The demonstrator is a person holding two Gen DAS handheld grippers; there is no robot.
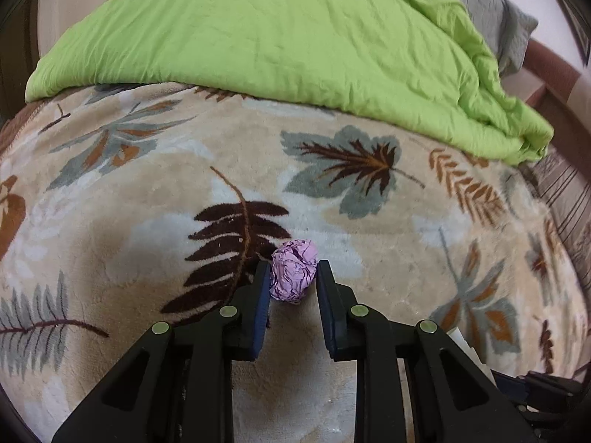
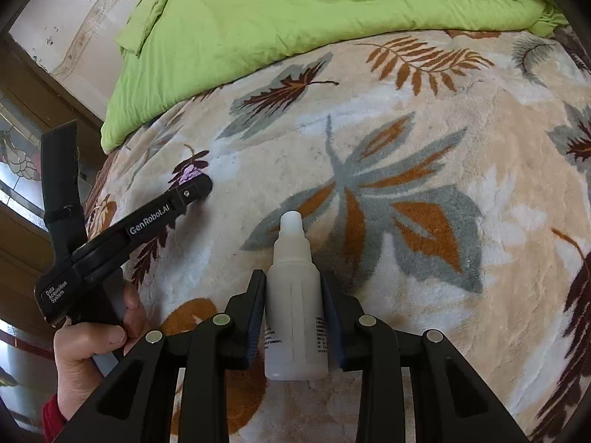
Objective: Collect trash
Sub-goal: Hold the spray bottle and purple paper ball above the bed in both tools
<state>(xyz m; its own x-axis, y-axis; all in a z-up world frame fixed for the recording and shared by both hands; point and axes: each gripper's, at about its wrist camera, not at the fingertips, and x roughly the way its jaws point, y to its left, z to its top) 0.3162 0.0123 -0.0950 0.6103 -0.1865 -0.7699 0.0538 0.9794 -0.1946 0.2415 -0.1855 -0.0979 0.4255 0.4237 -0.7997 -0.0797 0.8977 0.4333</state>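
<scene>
Trash, two pieces on blanket [image 1: 369, 280], neither lifted nor binned. Paper ball [image 1: 294, 271]: between left gripper [image 1: 292, 271] jaws, closing, contact not certain. Bottle [image 2: 295, 313]: clamped in right gripper [image 2: 294, 280], lying flat, long axis along the fingers, nozzle pointing away toward duvet [image 2: 314, 11].

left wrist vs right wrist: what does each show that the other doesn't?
Left wrist only: the left gripper head-on, its fingers flanking the crumpled purple paper ball, and a grey pillow behind.

Right wrist only: the right gripper shut on a white plastic bottle, plus the person's left hand on the other gripper's handle.

Both: the green duvet and the leaf-print blanket. The paper ball peeks out in both.
</scene>
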